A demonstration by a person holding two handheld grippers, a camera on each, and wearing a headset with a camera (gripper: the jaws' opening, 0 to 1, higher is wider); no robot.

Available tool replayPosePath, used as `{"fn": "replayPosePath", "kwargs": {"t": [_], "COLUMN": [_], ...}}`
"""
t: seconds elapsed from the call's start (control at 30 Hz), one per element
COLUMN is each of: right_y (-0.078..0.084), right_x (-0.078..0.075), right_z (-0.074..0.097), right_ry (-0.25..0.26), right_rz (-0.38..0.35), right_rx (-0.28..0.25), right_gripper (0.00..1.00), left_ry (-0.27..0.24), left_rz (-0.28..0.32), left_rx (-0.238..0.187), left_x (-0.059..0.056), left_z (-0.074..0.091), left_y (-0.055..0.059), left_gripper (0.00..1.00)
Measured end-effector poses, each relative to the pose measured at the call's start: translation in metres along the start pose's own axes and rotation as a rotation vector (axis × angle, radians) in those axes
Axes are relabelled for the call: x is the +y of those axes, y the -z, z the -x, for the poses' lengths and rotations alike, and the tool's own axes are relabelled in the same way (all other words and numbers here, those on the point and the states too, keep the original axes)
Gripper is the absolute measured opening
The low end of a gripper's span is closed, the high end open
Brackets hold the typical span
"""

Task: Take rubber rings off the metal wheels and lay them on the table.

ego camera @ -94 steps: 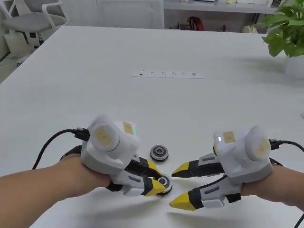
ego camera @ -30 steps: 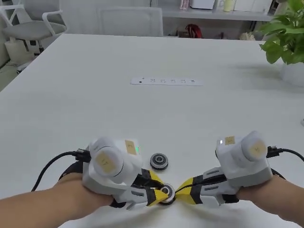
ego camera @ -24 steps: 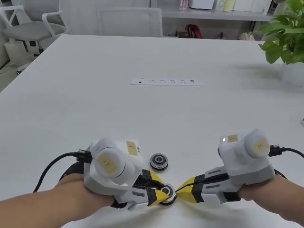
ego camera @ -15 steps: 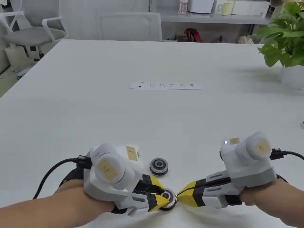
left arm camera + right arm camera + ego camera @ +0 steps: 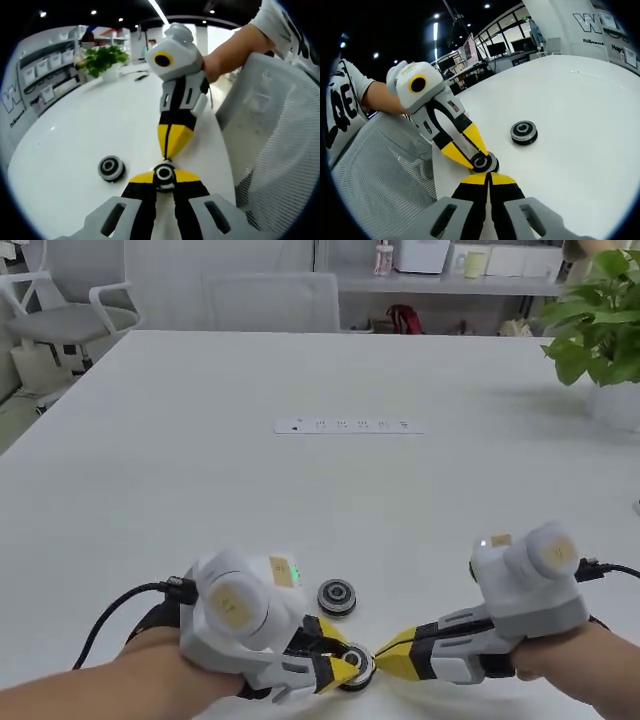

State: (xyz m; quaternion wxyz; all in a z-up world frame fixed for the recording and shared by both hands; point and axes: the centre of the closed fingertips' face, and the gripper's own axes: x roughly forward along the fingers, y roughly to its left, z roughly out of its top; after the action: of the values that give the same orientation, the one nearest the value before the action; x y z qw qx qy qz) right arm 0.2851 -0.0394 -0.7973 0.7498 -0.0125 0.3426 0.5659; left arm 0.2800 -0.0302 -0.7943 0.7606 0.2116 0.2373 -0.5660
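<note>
The left claw (image 5: 164, 176) grips a wheel (image 5: 163, 173), bracing it. The right claw (image 5: 490, 176), clenched, nips its rim, likely for peeling. A spare wheel (image 5: 337, 596) lies at eleven o'clock on the tabletop (image 5: 300, 490).

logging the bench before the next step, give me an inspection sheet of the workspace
surface: white table
job's things: held wheel between the left jaws; loose wheel lying on the table, dark ring on; no removed rings seen
clutter: power strip
grippers: left gripper shut on the held wheel; right gripper shut, tips at that wheel's rim
cables: left cable, right cable, both trailing off the grippers
surroundings: plant, chair
</note>
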Motion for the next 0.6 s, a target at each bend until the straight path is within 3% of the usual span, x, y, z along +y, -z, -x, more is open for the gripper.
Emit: {"fn": "replayPosePath", "kwargs": {"t": [0.6], "right_y": [-0.0031], "right_x": [0.0047], "right_z": [-0.0011], "right_ry": [-0.016], "right_rz": [0.002], "right_rx": [-0.015], "right_gripper": [0.00], "left_ry": [0.004], "left_rz": [-0.006], "left_rx": [0.003], "left_x": [-0.0007], "left_z": [0.0002], "left_y": [0.0007], "left_gripper": [0.12]}}
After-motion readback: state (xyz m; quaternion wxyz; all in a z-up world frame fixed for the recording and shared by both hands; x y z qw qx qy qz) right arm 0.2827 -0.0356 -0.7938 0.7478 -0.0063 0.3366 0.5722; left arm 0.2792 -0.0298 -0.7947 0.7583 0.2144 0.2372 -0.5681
